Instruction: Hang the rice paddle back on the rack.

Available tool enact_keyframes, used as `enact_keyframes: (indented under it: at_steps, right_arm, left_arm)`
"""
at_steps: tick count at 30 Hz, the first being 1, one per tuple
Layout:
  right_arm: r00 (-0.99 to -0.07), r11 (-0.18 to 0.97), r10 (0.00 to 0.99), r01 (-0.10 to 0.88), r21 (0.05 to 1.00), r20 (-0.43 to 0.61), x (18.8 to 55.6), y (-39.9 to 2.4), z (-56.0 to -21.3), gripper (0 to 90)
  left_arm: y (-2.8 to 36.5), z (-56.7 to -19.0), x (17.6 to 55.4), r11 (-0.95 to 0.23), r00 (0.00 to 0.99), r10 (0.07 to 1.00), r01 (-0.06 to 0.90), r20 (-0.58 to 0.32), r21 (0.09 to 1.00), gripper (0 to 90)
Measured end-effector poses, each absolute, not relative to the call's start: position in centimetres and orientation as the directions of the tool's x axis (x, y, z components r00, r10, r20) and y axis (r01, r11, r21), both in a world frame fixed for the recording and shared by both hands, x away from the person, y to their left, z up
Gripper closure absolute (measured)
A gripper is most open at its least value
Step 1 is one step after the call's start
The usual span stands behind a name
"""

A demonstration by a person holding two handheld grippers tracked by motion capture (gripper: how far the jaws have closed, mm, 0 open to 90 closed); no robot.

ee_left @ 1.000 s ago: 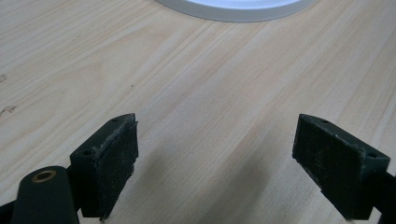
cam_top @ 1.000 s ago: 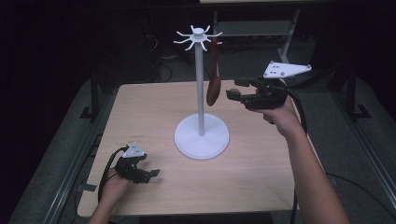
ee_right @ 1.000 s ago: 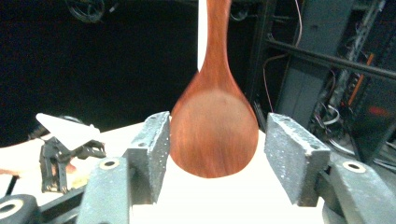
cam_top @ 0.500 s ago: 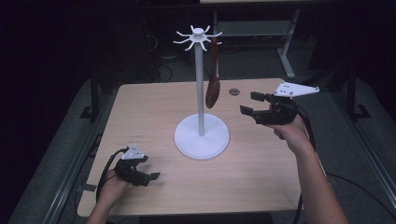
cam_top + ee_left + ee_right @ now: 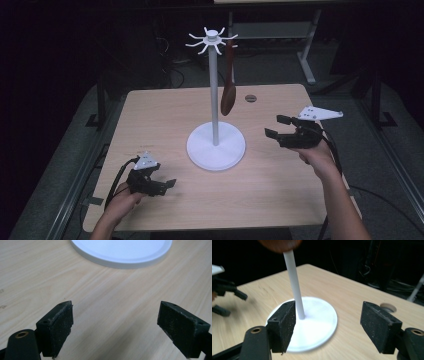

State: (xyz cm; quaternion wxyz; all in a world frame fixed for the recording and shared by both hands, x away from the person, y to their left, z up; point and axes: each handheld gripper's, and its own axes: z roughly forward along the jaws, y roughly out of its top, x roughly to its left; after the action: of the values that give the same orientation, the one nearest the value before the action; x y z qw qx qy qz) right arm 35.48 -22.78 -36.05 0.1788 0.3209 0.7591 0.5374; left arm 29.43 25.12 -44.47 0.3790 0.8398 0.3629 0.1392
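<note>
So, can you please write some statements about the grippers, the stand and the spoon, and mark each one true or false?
1. The brown spoon hangs from a hook at the top of the white stand. True.
2. The right gripper is shut on the spoon. False: its jaws stand apart and hold nothing.
3. The left gripper is open, low over the table. True.
4. The stand lies on its side. False: it stands upright on its round base.
5. The spoon's bowl points up. False: it hangs at the bottom.
</note>
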Motion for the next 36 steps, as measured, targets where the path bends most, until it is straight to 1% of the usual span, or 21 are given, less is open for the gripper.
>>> enact_keyframes:
  at_steps: [3,6,9,12,13,16,20,23,31,33,36]
  right_arm:
    - [-0.719,0.224,0.691,0.311,0.924,0.074,35.2,-23.1,-37.0,26.8]
    - [-0.705,0.227,0.705,0.334,0.915,0.082,34.9,-23.7,-38.2,26.4]
    - [-0.683,0.227,0.725,0.362,0.904,0.091,34.4,-24.3,-39.2,26.3]
    - [-0.666,0.225,0.740,0.380,0.897,0.097,33.8,-25.0,-40.2,25.8]
    - [-0.659,0.220,0.745,0.389,0.895,0.103,33.7,-25.2,-40.5,25.5]
    - [-0.639,0.203,0.760,0.410,0.889,0.121,33.1,-25.9,-41.4,24.7]
    - [-0.611,0.186,0.779,0.436,0.881,0.138,32.3,-26.6,-42.6,24.0]
    - [-0.596,0.185,0.792,0.447,0.875,0.137,31.7,-27.0,-43.5,23.2]
    - [-0.545,0.171,0.826,0.485,0.858,0.143,30.2,-28.0,-45.3,21.0]
    - [-0.536,0.183,0.834,0.494,0.850,0.132,29.7,-28.1,-45.9,20.6]
    - [-0.538,0.213,0.835,0.504,0.837,0.111,29.6,-28.1,-46.5,20.4]
  left_arm:
    - [25.2,-44.5,29.1,-0.433,0.692,0.721,0.504,-0.049,0.748,12.9]
    - [25.6,-44.6,29.1,-0.437,0.677,0.735,0.499,-0.022,0.748,12.9]
    - [25.7,-44.9,29.2,-0.419,0.654,0.756,0.515,-0.027,0.747,12.9]
    - [25.7,-45.2,29.2,-0.431,0.660,0.751,0.518,-0.025,0.739,12.9]
    - [25.7,-45.3,29.2,-0.444,0.664,0.748,0.513,-0.012,0.735,12.9]
    - [25.6,-45.6,29.2,-0.415,0.642,0.766,0.525,-0.026,0.743,12.9]
    - [25.7,-46.0,29.1,-0.425,0.638,0.770,0.550,-0.033,0.719,12.9]
    - [25.9,-46.2,29.1,-0.435,0.626,0.779,0.559,-0.015,0.706,12.9]
    - [26.6,-46.1,29.2,-0.417,0.589,0.808,0.583,-0.008,0.697,12.4]
    - [26.7,-46.1,29.1,-0.401,0.582,0.813,0.588,-0.023,0.703,12.4]
    - [26.8,-46.2,29.0,-0.427,0.590,0.807,0.577,0.006,0.696,12.4]
